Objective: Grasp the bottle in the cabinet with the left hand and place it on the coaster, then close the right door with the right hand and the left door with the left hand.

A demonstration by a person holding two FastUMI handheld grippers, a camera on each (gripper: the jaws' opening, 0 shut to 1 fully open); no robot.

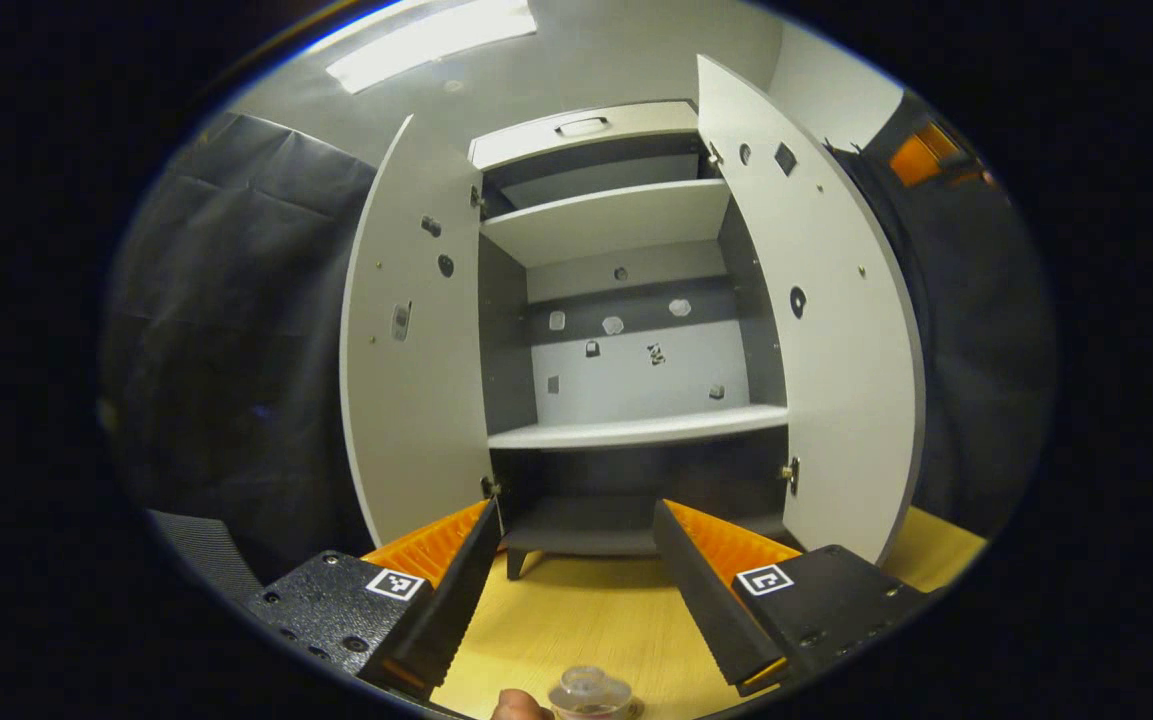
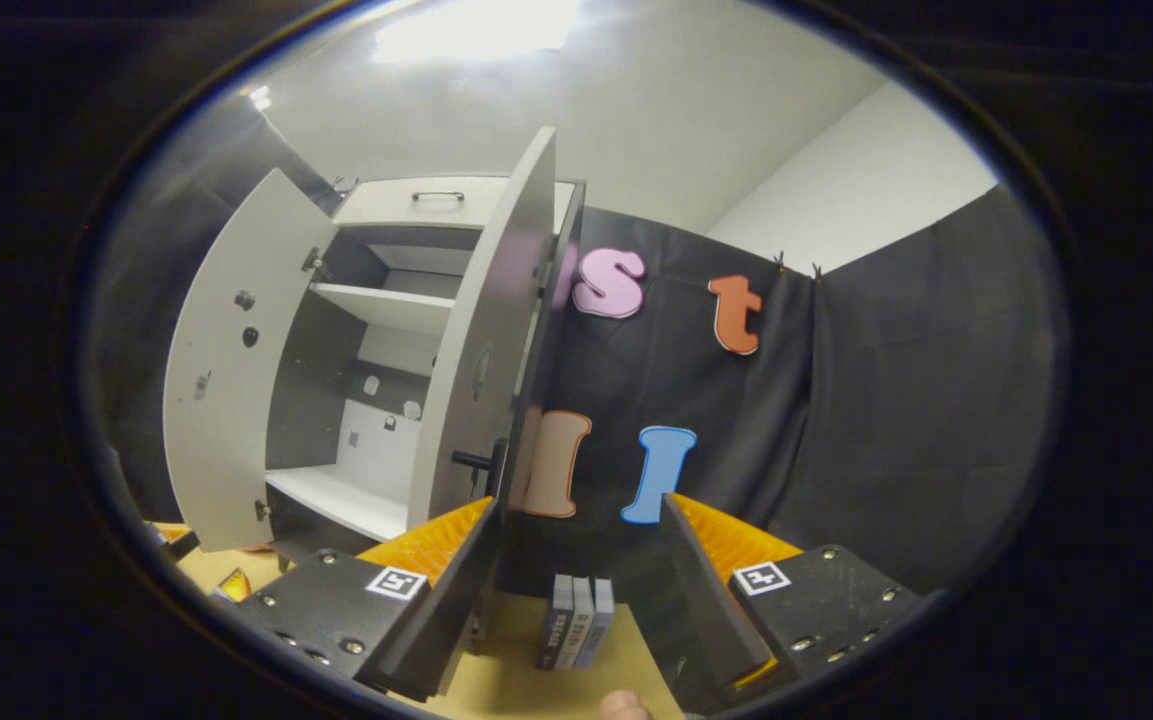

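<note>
Cabinet (image 1: 626, 330): grey and white, standing on the wooden desk (image 1: 586, 610), shelves bare, nothing left inside that I can see.

Left door (image 1: 406, 350) and right door (image 1: 816, 330): both swung wide open. In the right gripper view the right door (image 2: 481, 340) stands edge-on, its dark handle (image 2: 471, 460) just above and beyond the near finger.

Left gripper (image 1: 576, 580): jaws released and empty, facing the cabinet's lower opening.

Right gripper (image 2: 576, 590): jaws likewise apart, holding nothing, beside the right door's outer edge.

Small books (image 2: 574, 622): upright on the desk between the right gripper's fingers, farther off.

Bottle (image 1: 591, 692): only its clear top shows, low at the edge of the left gripper view, on the desk; the coaster beneath cannot be made out.

Step in hand, by my judgement: closing the right door. Best pressed from its outer face near the free edge, swinging smoothly, clear of the handle.
</note>
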